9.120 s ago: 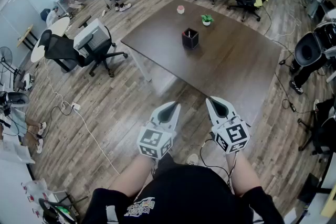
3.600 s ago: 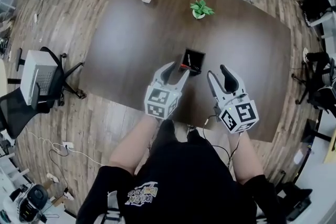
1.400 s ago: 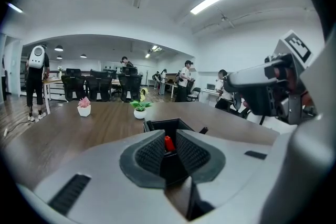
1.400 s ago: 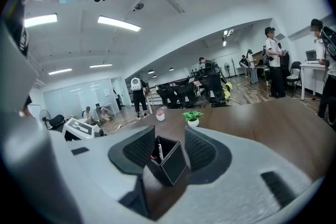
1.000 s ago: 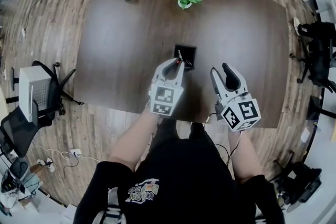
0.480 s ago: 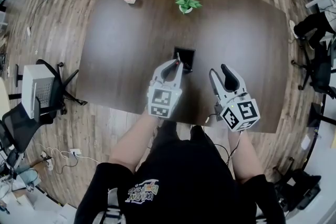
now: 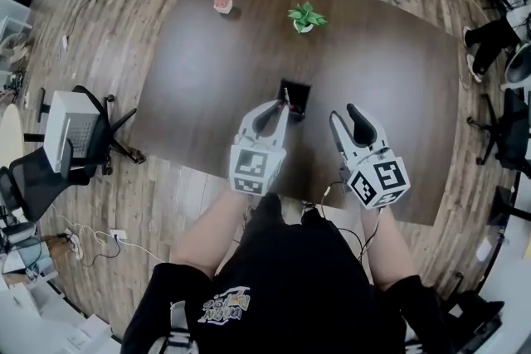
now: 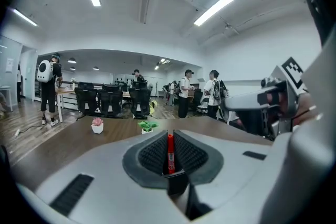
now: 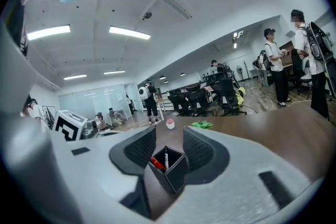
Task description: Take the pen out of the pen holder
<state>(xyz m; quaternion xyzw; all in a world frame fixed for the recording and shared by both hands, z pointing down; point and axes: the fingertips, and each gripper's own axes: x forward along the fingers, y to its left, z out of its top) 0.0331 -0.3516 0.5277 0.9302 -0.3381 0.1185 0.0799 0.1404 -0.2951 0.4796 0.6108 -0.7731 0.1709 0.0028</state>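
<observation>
The black square pen holder [image 7: 295,99] stands on the dark wooden table [image 7: 207,54]. My left gripper [image 7: 279,109] hovers at its near left corner, shut on a red pen [image 8: 170,152] that stands upright between the pads. The pen's lower end is hidden, so I cannot tell whether it is free of the holder. In the right gripper view the pen holder [image 9: 171,166] still has a red pen and a white one in it. My right gripper [image 7: 358,122] is to the right and nearer. Its wide jaws are closing slightly with nothing between them.
A small green plant [image 7: 305,16] and a pink potted plant [image 7: 222,2] sit at the table's far side. Office chairs [image 7: 79,137] stand left of the table, cables trail on the wooden floor, and people stand in the background.
My left gripper has closed on the red pen and risen with it above the holder. The right gripper has risen slightly and stays wide.
</observation>
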